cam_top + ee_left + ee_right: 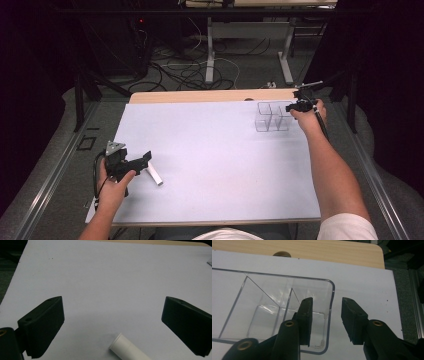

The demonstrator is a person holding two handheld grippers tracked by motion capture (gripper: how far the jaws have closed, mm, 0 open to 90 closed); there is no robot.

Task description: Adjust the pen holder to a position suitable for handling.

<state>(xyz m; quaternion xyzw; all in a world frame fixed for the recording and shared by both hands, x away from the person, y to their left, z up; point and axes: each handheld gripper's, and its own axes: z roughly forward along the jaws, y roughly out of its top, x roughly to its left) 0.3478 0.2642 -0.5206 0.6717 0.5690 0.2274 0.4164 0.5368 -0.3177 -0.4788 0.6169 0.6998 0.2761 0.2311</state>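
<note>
High view, nearest the person: the left tongs (146, 159) rest low on the white sheet (210, 160) that covers the desk (200, 95), held in the left hand (114, 185), with a short white tube (154, 175) lying on the sheet just beside their tips. From the left gripper view those tongs (112, 322) stand released, jaws wide apart, and the white tube (128, 348) lies between them near the bottom edge, touching neither jaw. Farther off, toward the far right corner of the sheet, stands a clear plastic box (272, 116) split into compartments by see-through walls. The right hand (309, 117) holds the right tongs (295, 106) at the box's right side. Seen from the right gripper view, the right tongs (327, 315) straddle the clear box's (274, 297) rounded end wall: one jaw sits inside the nearest compartment, the other outside over the sheet, the wall between them. A gap shows on both sides of the wall, so the jaws are partly closed but not clenched on it. Beyond the box runs the bare wooden edge of the desk.
</note>
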